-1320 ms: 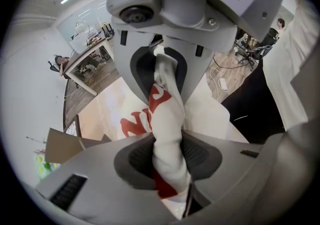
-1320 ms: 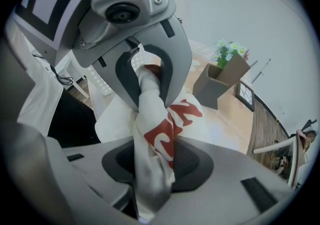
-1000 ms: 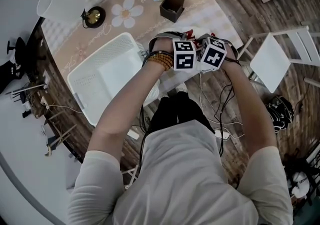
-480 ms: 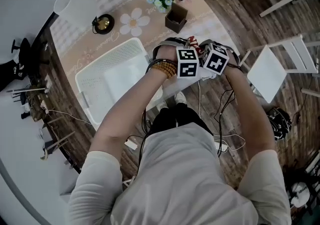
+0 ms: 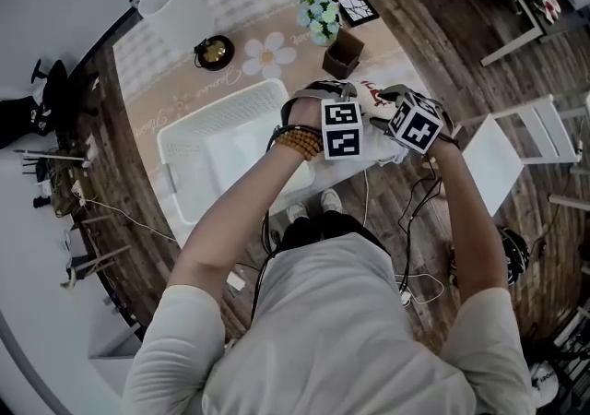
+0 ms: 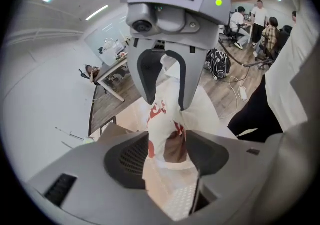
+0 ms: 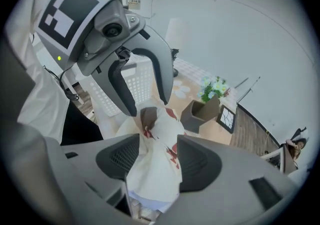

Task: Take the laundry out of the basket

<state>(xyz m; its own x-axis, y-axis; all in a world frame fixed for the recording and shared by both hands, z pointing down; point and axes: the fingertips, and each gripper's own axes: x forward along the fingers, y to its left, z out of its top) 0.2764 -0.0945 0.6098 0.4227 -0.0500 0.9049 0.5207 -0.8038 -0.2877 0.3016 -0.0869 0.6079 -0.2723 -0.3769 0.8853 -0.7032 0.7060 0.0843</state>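
L gripper (image 6: 167, 141) & R gripper (image 7: 152, 151) each pinch the white garment (image 6: 162, 119) – jaws just eased wider, cloth between them. It's bunched between the facing claws – rest drapes down, just R of basket (image 5: 212, 150), over table (image 5: 267, 12) edge.

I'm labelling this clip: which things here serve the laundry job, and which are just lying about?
Job: white garment, laundry basket.
Lying about: flowers, brown box, framed picture, white lamp, brass bowl, white chair.
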